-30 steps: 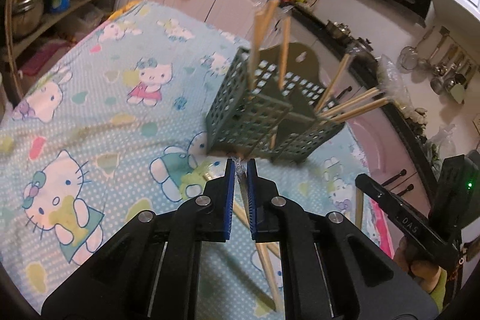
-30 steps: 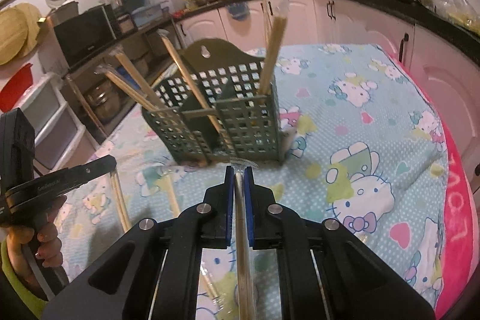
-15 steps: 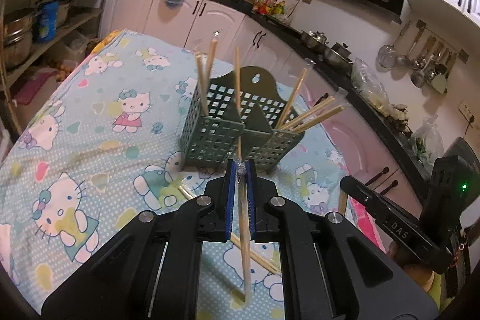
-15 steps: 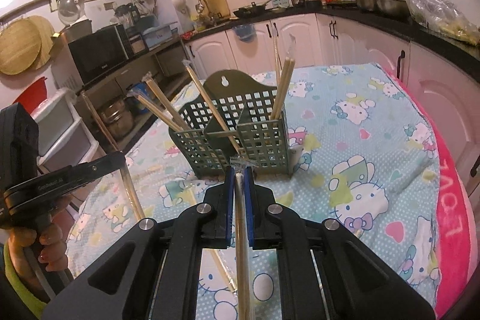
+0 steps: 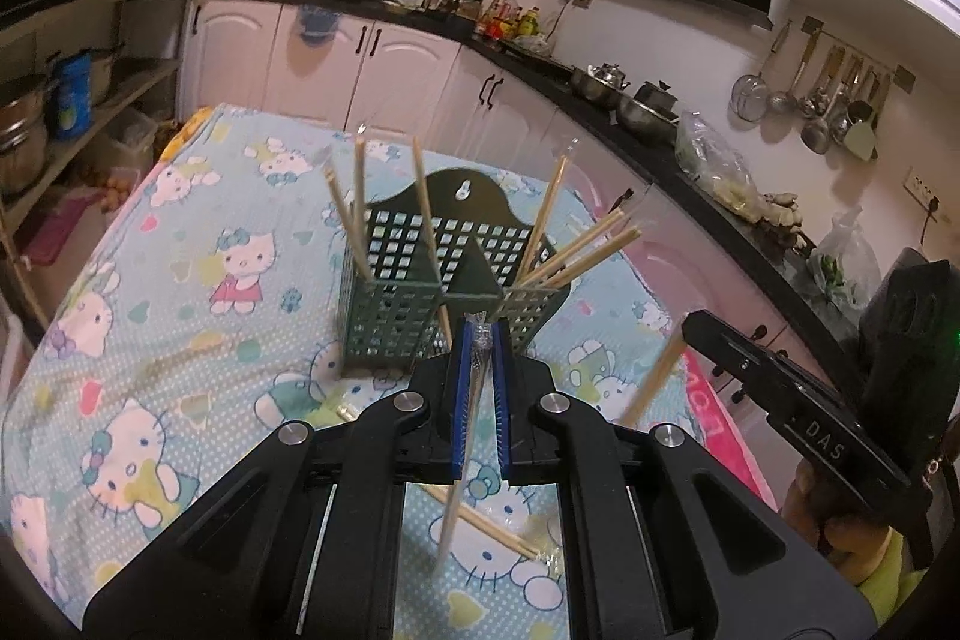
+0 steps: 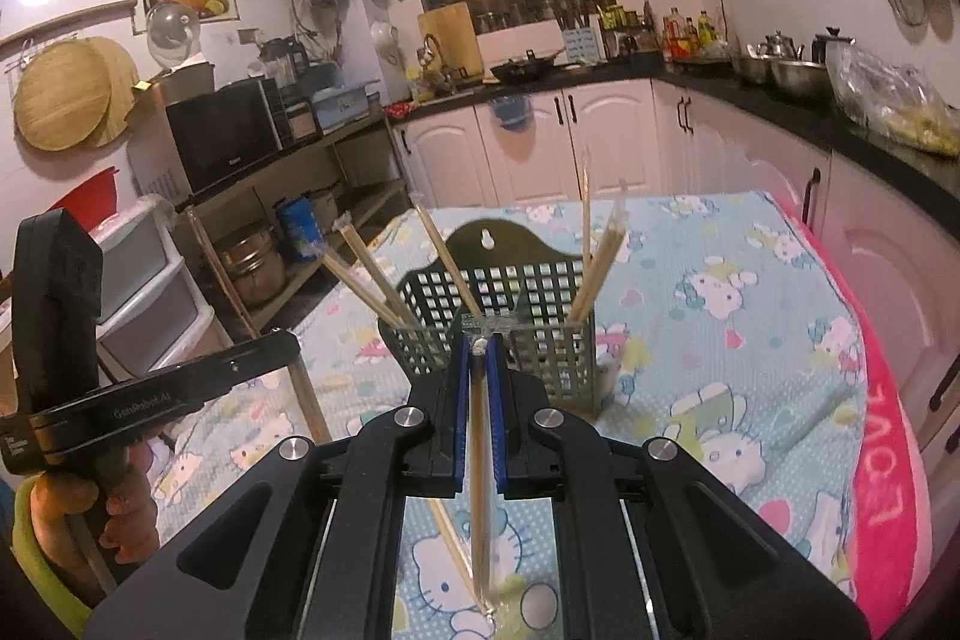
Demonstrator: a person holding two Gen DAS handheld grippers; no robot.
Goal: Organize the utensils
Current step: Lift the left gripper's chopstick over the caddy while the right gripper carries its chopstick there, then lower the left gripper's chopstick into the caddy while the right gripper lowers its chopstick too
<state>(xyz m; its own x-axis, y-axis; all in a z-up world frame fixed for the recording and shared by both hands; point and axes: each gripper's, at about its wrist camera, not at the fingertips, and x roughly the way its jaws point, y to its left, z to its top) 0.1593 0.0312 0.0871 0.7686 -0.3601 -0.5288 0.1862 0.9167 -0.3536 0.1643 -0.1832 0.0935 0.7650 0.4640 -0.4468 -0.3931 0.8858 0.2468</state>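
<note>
- Claws first: the left claw (image 5: 479, 340) is clenched on a wrapped pair of chopsticks (image 5: 462, 466), the clear wrapper's crimped end poking out just past the blue pads while the sticks hang down below the jaws.
- The right claw (image 6: 478, 343) is clenched likewise on a second wrapped pair (image 6: 480, 490), gripped near its top end, its lower tip hanging just above the table (image 6: 690, 268).
- In both claws the jaws stand almost fully closed, with only the thin sticks between them.
- The green holder (image 5: 432, 274) stands upright on the table's cartoon-cat cloth, straight ahead of both claws and a little apart from them. Several pairs already lean in its compartments, fanning outward.
- At least one loose pair (image 5: 486, 517) lies on the cloth beneath the left claw, and it looks to be waiting its turn.
- To do this step well, I would carry each pair clear above the rim, with its lower tip higher than the sticks already standing there.
- Aim for a gap in a compartment, since the leaning sticks crowd the openings.
- Bring the pair close to upright before lowering it, and let go only once the tip is well inside.
- Lower one claw at a time, since the two work close together.
</note>
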